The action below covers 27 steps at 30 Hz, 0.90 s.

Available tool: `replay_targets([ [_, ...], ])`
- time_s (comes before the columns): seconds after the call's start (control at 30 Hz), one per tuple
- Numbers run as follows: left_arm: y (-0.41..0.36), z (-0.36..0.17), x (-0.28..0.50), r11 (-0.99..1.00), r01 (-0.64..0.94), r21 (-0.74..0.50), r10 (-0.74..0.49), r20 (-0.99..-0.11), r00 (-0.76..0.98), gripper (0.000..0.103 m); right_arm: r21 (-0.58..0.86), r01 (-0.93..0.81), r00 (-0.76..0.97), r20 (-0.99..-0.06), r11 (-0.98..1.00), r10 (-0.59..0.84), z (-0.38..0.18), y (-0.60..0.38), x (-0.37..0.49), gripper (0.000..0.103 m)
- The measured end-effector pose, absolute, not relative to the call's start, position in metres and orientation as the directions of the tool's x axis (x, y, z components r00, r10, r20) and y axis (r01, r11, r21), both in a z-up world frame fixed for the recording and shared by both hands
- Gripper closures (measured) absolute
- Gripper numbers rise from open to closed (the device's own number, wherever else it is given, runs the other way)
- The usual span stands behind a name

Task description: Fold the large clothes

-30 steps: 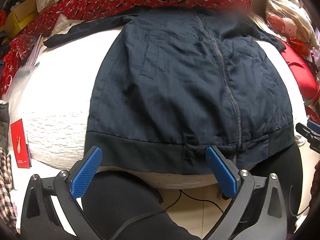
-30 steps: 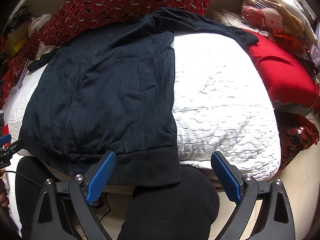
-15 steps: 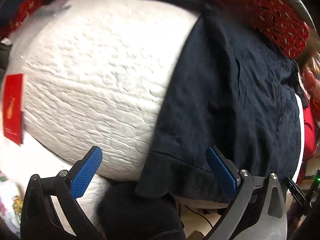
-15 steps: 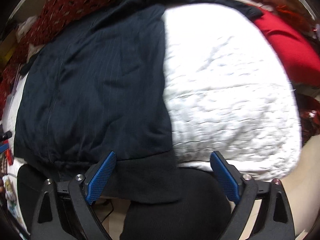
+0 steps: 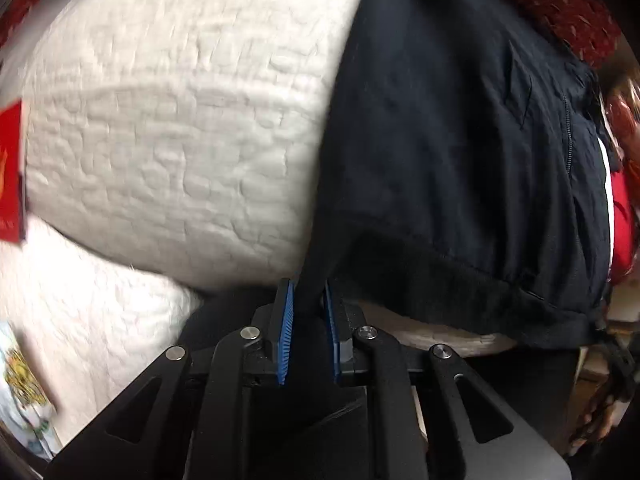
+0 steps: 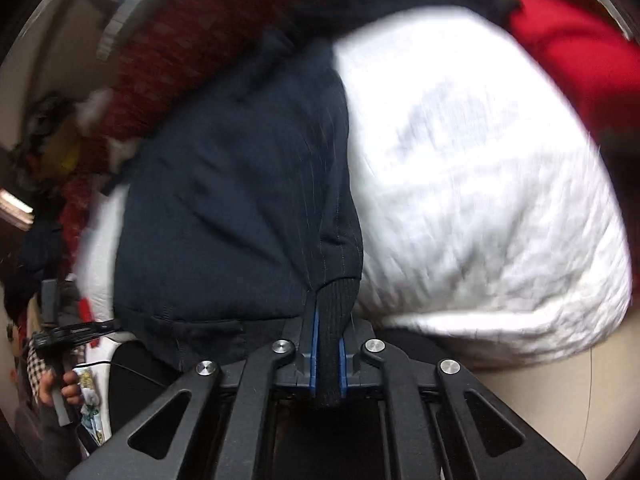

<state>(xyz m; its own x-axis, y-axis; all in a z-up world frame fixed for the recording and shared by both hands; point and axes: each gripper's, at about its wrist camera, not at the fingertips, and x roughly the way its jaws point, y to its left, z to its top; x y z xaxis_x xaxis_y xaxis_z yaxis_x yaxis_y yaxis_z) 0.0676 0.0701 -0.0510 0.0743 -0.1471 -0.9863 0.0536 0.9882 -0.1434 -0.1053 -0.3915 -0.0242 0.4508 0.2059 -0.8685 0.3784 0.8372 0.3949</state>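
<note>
A dark navy zip jacket [image 5: 460, 152] lies spread on a white quilted bed [image 5: 168, 128]; it also shows in the right wrist view [image 6: 240, 200]. My left gripper [image 5: 307, 292] is shut on the jacket's ribbed hem at its near left corner. My right gripper [image 6: 326, 320] is shut on the ribbed hem at the jacket's near right corner, the cloth pinched between the blue pads [image 6: 315, 344]. The jacket's sleeves and collar lie at the far side, blurred.
A red patterned blanket [image 5: 552, 4] lies at the far side of the bed. A red cushion [image 6: 572, 52] sits at the bed's right. A red card [image 5: 10, 168] lies at the left edge. The white quilt [image 6: 480, 184] flanks the jacket. Clutter stands at the left [image 6: 48, 152].
Both grippers went from wide open to shut on the jacket's hem corners. Each moved outward to its corner and closer to the bed edge.
</note>
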Motion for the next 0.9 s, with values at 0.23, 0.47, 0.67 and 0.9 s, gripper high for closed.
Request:
replay_targets([
  [0.23, 0.047, 0.029, 0.078, 0.948, 0.150, -0.279, -0.309, -0.922, 0.235, 0.081, 0.372, 0.414, 0.464, -0.872, 0.831, 0.159, 0.003, -0.403, -0.086, 0.079],
  [0.47, -0.063, 0.023, 0.122, 0.941, 0.277, -0.192, -0.271, -0.920, 0.284, 0.046, 0.389, 0.336, 0.586, -0.799, 0.857, 0.133, 0.012, -0.409, -0.029, 0.077],
  [0.67, -0.118, 0.001, 0.148, 0.928, 0.315, -0.198, -0.270, -0.941, 0.204, 0.046, 0.425, 0.367, 0.514, -0.834, 0.827, 0.200, -0.002, -0.445, 0.001, 0.084],
  [0.9, -0.150, 0.009, 0.204, 0.913, 0.327, -0.243, -0.321, -0.924, 0.210, 0.046, 0.569, 0.651, 0.692, -0.717, 0.502, -0.084, 0.034, -0.676, -0.005, 0.038],
])
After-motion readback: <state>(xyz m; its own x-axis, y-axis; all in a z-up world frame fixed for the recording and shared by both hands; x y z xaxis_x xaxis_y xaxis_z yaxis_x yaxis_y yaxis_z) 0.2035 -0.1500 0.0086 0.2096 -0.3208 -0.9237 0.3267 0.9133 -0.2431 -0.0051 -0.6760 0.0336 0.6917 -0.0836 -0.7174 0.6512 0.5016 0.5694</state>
